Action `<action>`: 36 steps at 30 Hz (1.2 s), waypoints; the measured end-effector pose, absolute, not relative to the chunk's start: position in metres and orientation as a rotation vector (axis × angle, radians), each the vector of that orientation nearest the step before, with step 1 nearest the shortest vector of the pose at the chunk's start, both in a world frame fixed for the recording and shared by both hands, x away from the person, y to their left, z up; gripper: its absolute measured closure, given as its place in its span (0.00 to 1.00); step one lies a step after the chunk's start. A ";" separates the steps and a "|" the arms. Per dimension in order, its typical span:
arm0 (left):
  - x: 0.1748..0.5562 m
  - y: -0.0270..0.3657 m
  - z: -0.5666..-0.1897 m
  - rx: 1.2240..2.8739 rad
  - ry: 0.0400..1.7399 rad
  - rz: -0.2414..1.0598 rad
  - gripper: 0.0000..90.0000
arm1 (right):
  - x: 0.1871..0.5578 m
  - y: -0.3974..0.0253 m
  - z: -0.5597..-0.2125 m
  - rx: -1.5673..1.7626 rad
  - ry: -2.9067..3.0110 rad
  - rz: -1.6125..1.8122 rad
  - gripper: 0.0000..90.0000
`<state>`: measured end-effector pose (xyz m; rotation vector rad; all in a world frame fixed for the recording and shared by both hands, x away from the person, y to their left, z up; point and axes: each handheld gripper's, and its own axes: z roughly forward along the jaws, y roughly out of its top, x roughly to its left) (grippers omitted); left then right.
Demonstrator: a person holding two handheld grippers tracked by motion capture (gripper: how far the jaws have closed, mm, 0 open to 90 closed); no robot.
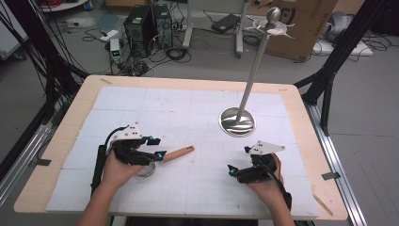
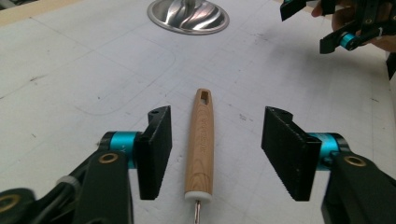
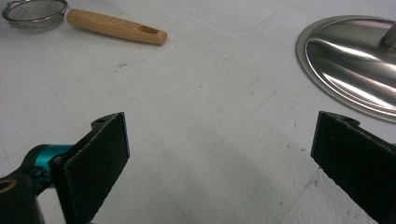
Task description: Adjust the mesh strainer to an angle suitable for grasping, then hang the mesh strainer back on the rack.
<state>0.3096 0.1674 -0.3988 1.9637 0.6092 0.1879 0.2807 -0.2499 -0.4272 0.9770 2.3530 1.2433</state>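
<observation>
A small metal strainer with a wooden handle [image 1: 179, 153] lies on the white mat, its mesh bowl [image 1: 146, 169] under my left hand. My left gripper [image 1: 156, 147] is open and straddles the handle [image 2: 201, 140], which lies between the jaws without touching either. My right gripper [image 1: 238, 160] is open over bare mat at the right, holding nothing. In the right gripper view [image 3: 219, 154] the strainer bowl [image 3: 35, 13] and handle [image 3: 116, 28] lie far off at the top left. The right gripper [image 2: 345, 28] also appears at the top right of the left gripper view.
A tall metal stand rises from a round shiny base [image 1: 237, 121] at the mat's middle right, with curved hooks at its top [image 1: 273, 23]. The base [image 3: 355, 60] sits close ahead of the right gripper. The mat [image 1: 188, 108] covers a wooden table.
</observation>
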 end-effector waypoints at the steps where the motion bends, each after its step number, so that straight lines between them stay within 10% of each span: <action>1: 0.310 0.167 -0.399 1.964 0.611 0.193 0.46 | 0.281 -0.250 -0.427 0.970 2.353 1.240 0.03; 36: 0.315 0.152 -0.410 2.114 0.636 0.170 0.41 | 0.278 -0.252 -0.422 0.962 2.339 1.268 0.03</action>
